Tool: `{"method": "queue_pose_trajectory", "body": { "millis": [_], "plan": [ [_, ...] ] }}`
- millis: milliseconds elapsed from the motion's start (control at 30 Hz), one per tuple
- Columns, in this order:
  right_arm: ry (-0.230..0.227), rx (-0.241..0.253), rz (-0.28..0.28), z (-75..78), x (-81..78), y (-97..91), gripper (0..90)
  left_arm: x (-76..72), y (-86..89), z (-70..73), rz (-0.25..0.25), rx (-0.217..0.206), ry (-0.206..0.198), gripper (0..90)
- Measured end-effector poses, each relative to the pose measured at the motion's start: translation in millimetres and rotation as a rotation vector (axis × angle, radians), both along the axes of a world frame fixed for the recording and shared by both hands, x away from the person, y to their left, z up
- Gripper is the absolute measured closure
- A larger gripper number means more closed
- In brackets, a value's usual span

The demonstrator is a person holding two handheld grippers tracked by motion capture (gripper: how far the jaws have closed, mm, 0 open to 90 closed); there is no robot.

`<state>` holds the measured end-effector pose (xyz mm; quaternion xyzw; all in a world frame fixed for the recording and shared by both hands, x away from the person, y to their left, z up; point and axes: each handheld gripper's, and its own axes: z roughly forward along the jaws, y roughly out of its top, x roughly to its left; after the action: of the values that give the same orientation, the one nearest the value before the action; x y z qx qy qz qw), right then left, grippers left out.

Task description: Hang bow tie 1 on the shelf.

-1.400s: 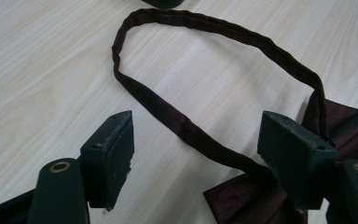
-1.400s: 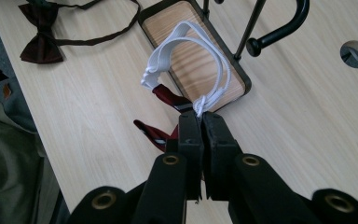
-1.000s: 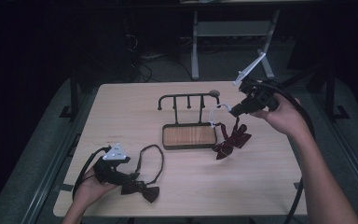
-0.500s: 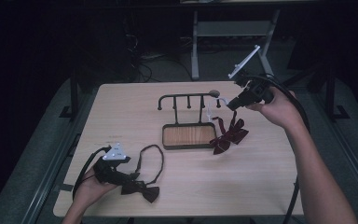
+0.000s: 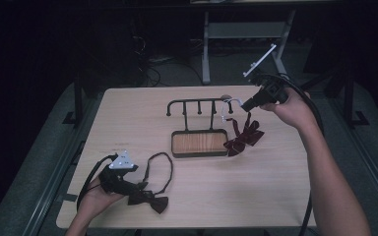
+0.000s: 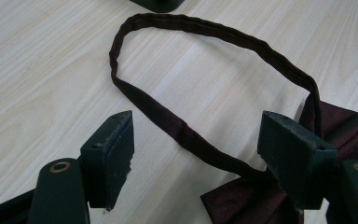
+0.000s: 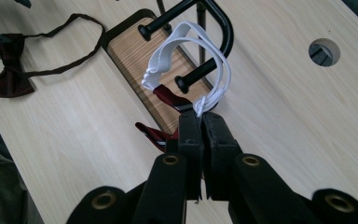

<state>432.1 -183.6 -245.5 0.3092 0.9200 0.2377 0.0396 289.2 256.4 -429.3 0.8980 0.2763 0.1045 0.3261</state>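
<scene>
The right gripper has its jaws clamped on the white elastic loop of a dark red bow tie, just before the black metal hook rack, while the left gripper holds its jaws apart over a maroon bow tie's strap.

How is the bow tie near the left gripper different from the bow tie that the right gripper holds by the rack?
The dark bow tie lies flat on the table; the red bow tie hangs from its band beside the rack. The dark bow tie has a dark fabric band, the red bow tie a white elastic band. The left gripper stands open around the dark one's band; the right gripper is shut on the white one. Both are bow ties with neck loops.
</scene>
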Motion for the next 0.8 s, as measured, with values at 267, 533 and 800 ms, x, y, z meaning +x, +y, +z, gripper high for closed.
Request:
{"method": "queue_pose_trajectory", "body": {
  "millis": [267,533,800],
  "plan": [
    [0.013,0.01,-0.022,-4.7,8.0,-2.4,86.8,-0.3,-1.5,1.1,-0.003,0.0,-0.001,27.7],
    [0.023,0.012,-0.033,-11.0,12.5,-3.2,86.6,0.2,-1.6,0.8,-0.004,-0.002,-0.002,27.7],
    [0.029,0.009,-0.05,-18.3,14.3,-6.3,83.6,-0.4,-4.6,0.1,-0.013,0.005,0.004,27.6]
  ]
}}
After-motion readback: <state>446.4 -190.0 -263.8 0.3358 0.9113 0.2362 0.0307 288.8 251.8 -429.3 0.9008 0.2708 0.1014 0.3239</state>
